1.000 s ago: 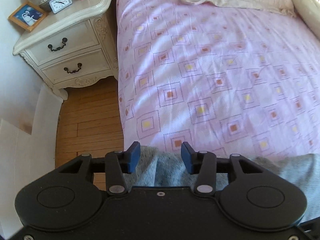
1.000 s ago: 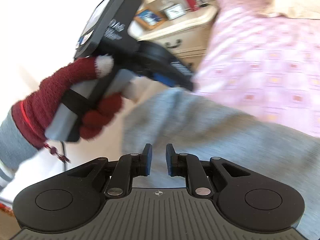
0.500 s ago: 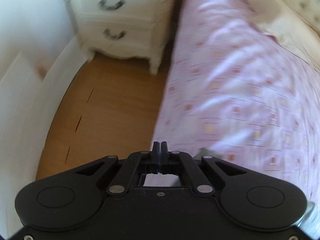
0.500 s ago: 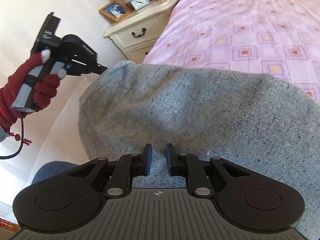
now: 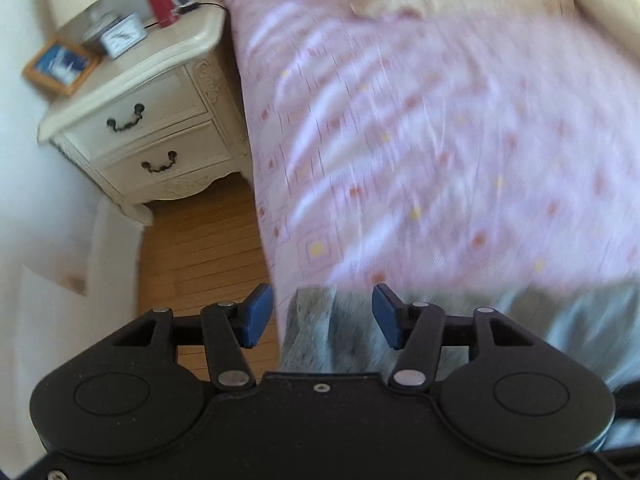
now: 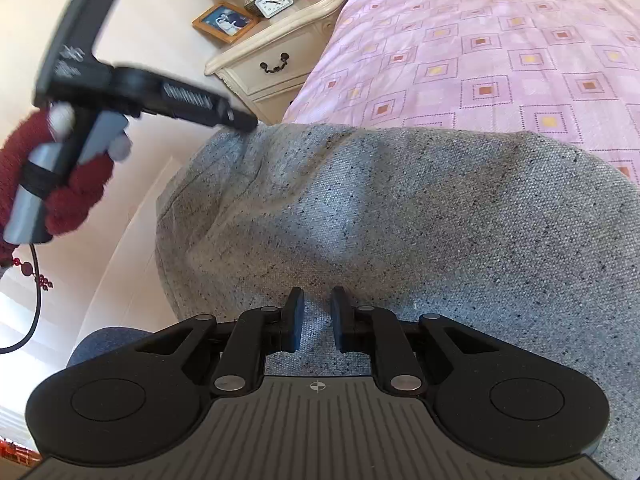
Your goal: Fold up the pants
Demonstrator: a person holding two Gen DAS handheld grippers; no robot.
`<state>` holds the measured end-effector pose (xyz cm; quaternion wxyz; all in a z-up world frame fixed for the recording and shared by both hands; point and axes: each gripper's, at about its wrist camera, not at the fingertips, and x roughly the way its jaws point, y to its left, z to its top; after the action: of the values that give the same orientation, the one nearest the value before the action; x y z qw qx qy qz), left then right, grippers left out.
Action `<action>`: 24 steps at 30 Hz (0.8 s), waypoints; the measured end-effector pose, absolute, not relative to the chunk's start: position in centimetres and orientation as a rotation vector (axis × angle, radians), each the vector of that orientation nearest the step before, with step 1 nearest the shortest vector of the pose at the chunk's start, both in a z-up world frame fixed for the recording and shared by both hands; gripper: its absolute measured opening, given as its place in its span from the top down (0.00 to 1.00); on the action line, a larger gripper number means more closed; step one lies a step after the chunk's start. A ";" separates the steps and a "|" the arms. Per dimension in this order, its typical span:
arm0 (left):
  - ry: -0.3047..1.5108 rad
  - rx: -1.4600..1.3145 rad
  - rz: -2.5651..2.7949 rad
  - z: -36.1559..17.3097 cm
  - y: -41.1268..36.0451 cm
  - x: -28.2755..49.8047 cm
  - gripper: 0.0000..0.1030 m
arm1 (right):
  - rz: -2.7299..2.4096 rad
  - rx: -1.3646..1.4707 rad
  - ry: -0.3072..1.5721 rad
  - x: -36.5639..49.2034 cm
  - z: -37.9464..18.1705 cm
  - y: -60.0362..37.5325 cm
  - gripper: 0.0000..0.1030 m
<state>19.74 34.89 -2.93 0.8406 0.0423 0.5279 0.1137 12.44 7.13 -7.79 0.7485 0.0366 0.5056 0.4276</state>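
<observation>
Pants (image 6: 400, 216) of grey fabric lie on the pink bedspread (image 6: 500, 52); left gripper (image 5: 322, 316) gapes wide over their edge, right gripper (image 6: 316, 320) sits slightly parted above the cloth, gripping nothing

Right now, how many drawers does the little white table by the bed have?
2. On the nightstand, the upper drawer sits right under the top, and the lower drawer sits just below it. Each has one dark handle. No others show.

I'm seeing grey speckled coarse-woven cloth pants (image 6: 420, 216) lying on a smooth pink patterned cotton bedspread (image 6: 500, 40). Beside them, a glossy cream painted wooden nightstand (image 5: 160, 120) is standing on varnished plank flooring (image 5: 216, 248).
</observation>
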 end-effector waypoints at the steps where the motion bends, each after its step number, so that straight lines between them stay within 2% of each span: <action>1: 1.130 0.134 0.252 -3.5 34.6 19.8 0.45 | 0.936 0.078 1.107 12.5 -7.8 7.2 0.85; 2: 1.131 0.170 0.274 -4.0 34.5 19.7 0.52 | 0.937 0.074 1.110 12.5 -7.9 7.3 0.85; 3: 1.131 0.184 0.300 -4.4 34.7 19.8 0.67 | 0.938 0.070 1.113 12.5 -8.1 7.4 0.85; 5: 1.123 0.035 0.307 -4.4 36.5 20.0 0.73 | 0.941 0.054 1.113 12.5 -8.2 7.6 0.87; 7: 1.108 -0.153 0.313 -4.5 38.7 20.1 0.84 | 0.935 0.043 1.114 12.6 -8.2 7.6 0.90; 12: 1.076 -0.443 0.378 -5.2 41.9 19.7 0.91 | 0.932 0.083 1.132 13.1 -8.6 7.3 0.95; 21: 0.873 -1.000 0.359 -6.5 47.4 11.3 0.92 | 0.928 0.125 1.137 13.2 -9.1 6.5 0.97; 24: 0.814 -1.061 0.381 -6.5 47.9 9.7 0.94 | 0.926 0.118 1.134 13.1 -9.0 6.6 0.98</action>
<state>9.68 47.91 -6.49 0.7679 -0.4886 0.3751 0.1756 13.07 6.62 -9.02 0.7423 0.0540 0.5172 0.4227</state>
